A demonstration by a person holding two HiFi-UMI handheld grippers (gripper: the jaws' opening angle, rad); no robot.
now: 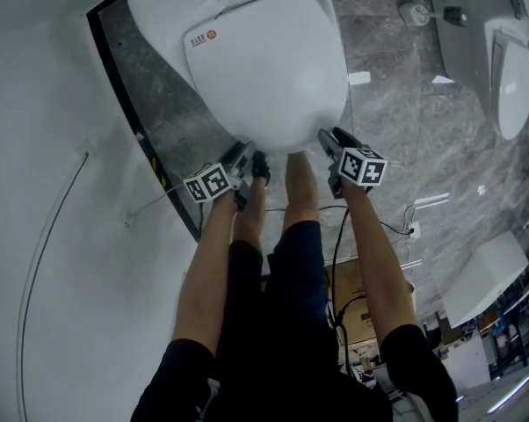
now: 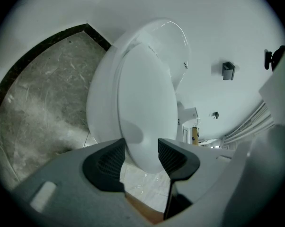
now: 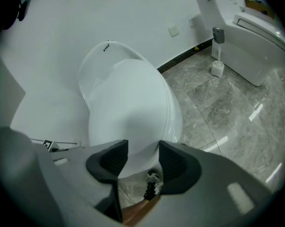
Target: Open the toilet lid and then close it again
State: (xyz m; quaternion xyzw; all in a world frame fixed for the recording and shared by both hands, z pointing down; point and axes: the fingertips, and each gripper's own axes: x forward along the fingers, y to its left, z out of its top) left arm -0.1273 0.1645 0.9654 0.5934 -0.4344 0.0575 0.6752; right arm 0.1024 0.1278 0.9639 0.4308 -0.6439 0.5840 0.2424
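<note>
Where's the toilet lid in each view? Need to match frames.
Head view: toilet lid top centre.
Left gripper view: centre, its front edge seen between the jaws.
Right gripper view: centre-left, above the jaws.
Shared landmark: dark baseboard strip beside the toilet.

Closed toilet lid (image 1: 264,69) blocks centre. Wall (image 1: 36,192) on its left leaves only a narrow floor strip (image 1: 159,104). Open floor (image 1: 396,104) to the right; brush holder (image 1: 414,12) and second toilet (image 1: 510,69) well apart. Legs (image 1: 301,192) crowd the front
</note>
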